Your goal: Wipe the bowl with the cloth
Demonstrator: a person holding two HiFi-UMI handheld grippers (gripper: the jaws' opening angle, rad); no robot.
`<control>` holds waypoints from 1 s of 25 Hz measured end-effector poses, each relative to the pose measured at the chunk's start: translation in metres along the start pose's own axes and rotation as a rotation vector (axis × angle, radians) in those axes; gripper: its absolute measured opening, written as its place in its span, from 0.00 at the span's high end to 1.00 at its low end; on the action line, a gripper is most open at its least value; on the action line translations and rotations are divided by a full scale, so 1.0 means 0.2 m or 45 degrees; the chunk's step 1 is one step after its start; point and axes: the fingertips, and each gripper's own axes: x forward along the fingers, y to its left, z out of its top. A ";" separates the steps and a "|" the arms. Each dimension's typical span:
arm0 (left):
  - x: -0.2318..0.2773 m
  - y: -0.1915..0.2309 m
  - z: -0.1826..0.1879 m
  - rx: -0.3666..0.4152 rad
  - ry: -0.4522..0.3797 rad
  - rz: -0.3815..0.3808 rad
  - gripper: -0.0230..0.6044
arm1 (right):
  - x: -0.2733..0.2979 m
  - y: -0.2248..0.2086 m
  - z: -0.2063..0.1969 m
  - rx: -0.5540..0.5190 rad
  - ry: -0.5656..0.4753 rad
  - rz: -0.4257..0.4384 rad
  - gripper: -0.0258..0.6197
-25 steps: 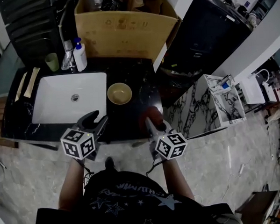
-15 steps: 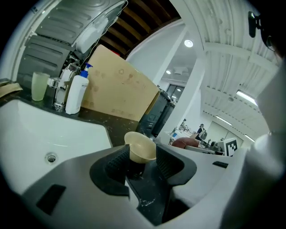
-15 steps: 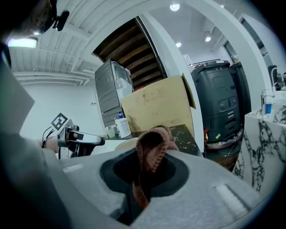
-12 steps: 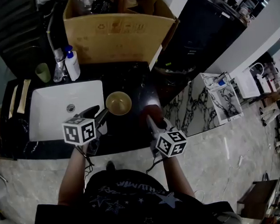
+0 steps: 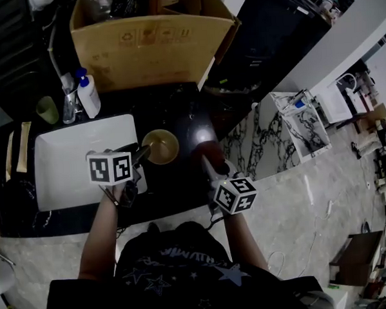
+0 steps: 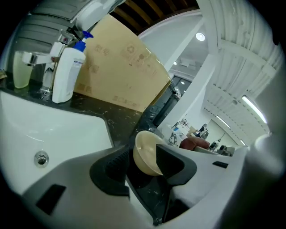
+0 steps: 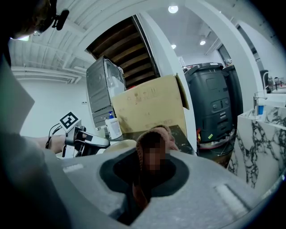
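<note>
A cream bowl (image 5: pixel 160 146) stands on the black counter (image 5: pixel 181 177), just right of the sink. My left gripper (image 5: pixel 143 154) is open at the bowl's near-left rim. In the left gripper view the bowl (image 6: pixel 144 147) sits between the two spread jaws of that gripper (image 6: pixel 143 157), and the right finger (image 6: pixel 172 163) overlaps its edge. My right gripper (image 5: pixel 205 161) is to the bowl's right, shut on a reddish-brown cloth (image 5: pixel 209 151). The cloth (image 7: pixel 154 134) sticks up from between the jaws of the right gripper (image 7: pixel 146 169), and the bowl (image 7: pixel 118 144) shows pale behind it.
A white sink (image 5: pixel 64 157) lies to the left, with a soap bottle (image 5: pixel 86 95), a faucet (image 5: pixel 67 102) and a green cup (image 5: pixel 47 110) behind it. A large cardboard box (image 5: pixel 151 33) stands at the counter's back. A black bin (image 5: pixel 264 43) is to the right.
My left gripper has moved forward and right until its jaws reach the bowl. The right gripper holds the cloth in nearly the same spot.
</note>
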 end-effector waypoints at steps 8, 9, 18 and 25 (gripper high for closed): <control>0.07 0.01 -0.05 -0.045 0.062 0.037 0.70 | 0.04 -0.08 0.01 0.005 0.023 0.063 0.88; 0.08 0.00 -0.06 -0.057 0.070 0.038 0.70 | 0.05 -0.09 0.01 0.006 0.030 0.075 0.88; 0.07 0.01 -0.06 -0.033 0.078 0.212 0.92 | 0.09 -0.15 0.07 0.004 0.027 0.168 0.88; 0.05 -0.03 -0.07 0.033 0.096 0.259 0.93 | 0.08 -0.15 0.09 -0.003 0.017 0.206 0.88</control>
